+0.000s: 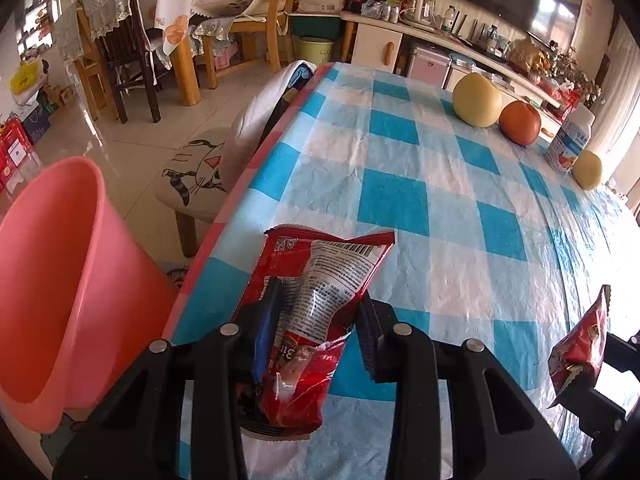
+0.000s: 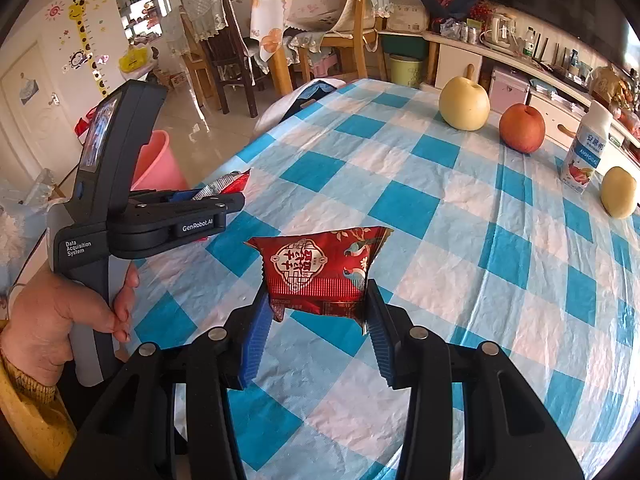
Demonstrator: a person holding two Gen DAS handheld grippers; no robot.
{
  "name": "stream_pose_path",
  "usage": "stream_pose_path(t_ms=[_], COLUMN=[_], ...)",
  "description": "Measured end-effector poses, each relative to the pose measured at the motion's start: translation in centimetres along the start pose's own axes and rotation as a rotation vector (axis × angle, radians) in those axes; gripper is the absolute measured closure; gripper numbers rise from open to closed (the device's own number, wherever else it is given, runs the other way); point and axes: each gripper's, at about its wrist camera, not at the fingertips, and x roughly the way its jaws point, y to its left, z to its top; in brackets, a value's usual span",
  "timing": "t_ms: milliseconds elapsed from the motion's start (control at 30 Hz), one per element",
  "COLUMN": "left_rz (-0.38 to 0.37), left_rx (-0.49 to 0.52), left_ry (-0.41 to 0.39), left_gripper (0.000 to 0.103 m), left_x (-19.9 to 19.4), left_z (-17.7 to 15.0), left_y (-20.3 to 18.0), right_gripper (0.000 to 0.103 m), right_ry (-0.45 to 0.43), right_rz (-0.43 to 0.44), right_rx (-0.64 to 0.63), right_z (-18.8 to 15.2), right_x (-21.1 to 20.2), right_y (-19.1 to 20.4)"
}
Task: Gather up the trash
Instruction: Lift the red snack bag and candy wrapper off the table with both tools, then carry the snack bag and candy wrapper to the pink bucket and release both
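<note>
On the blue-and-white checked tabletop (image 2: 460,240), toward the upper right, stand two yellow pears (image 2: 464,104), one red apple (image 2: 522,128) and one drink bottle (image 2: 584,152). Two crumpled red snack wrappers count as trash. The left gripper (image 1: 316,312) has its jaws clamped on the barcode-printed wrapper (image 1: 316,280) beside one pink bucket (image 1: 52,280); the right gripper (image 2: 316,312) pinches the bird-patterned wrapper (image 2: 320,268) above the cloth.

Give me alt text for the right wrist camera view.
The right gripper holds a red snack wrapper above a blue-and-white checked tablecloth. To the left, a hand holds the left gripper, shut on another wrapper. A pear, apple and bottle stand behind.
</note>
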Motion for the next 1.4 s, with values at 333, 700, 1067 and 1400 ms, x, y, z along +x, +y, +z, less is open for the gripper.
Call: stream_pose_path(t_ms=[333,700,1067,1400], left_rz=[-0.160,-0.215,-0.110,-0.134], left_rx=[-0.155,-0.347,-0.576,-0.587], left_ry=[-0.091,-0.327,-0.425,-0.336], left_gripper=[0.073,0.075,0.089,0.062], left_x=[-2.3,-7.3,-8.9,-8.5], left_z=[0.4,0.2,-1.1,-2.3], left_y=[2.3,6.9,13.0,13.4], right_gripper=[0.056,0.057,0.057,0.057], right_ry=[-0.025,-0.077,-0.112,-0.064], right_rz=[-0.001,0.062,0.110,0.116], right_rx=[-0.015,-0.059,-0.213,-0.198], right_z=[0.4,2.5,6.9,8.3], right_x=[-0.1,-0.7,0.5,3.0], right_y=[0.8,4.0,10.9,10.5])
